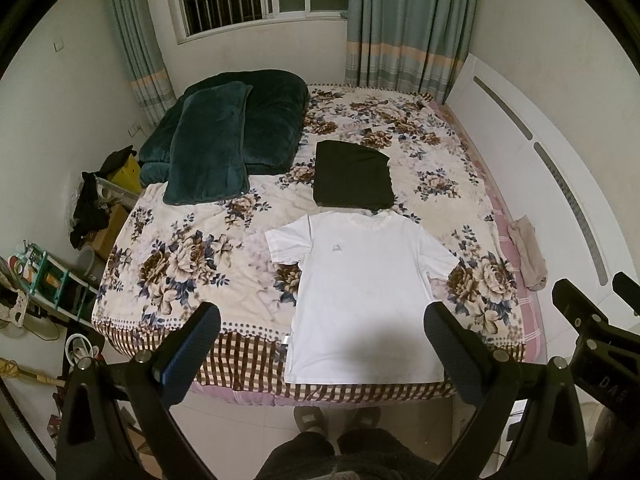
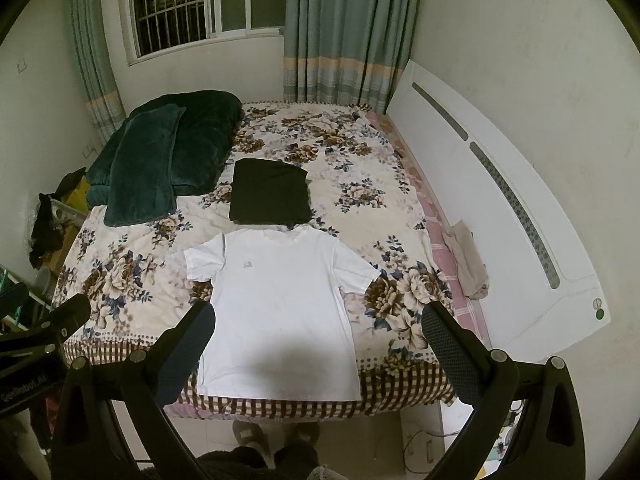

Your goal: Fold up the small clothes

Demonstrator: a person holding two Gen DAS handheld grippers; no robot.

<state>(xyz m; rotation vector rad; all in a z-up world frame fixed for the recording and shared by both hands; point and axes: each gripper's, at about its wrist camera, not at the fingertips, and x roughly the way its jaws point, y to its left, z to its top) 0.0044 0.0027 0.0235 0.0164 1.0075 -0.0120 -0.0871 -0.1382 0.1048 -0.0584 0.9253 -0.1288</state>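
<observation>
A white T-shirt point(image 1: 360, 280) lies spread flat, front up, on the near part of the floral bedspread point(image 1: 192, 256); it also shows in the right wrist view point(image 2: 280, 296). A folded dark garment point(image 1: 352, 174) lies just beyond its collar, also seen in the right wrist view point(image 2: 270, 196). My left gripper point(image 1: 322, 320) is open and empty, held above the shirt's hem. My right gripper point(image 2: 318, 320) is open and empty, above the shirt's lower right. Each gripper shows at the edge of the other's view.
A dark green quilt and pillow point(image 1: 224, 140) lie at the far left of the bed. A beige cloth point(image 1: 528, 252) lies by the white headboard point(image 1: 520, 152) on the right. Cluttered shelves point(image 1: 48, 280) stand left of the bed. My feet stand at the bed's near edge.
</observation>
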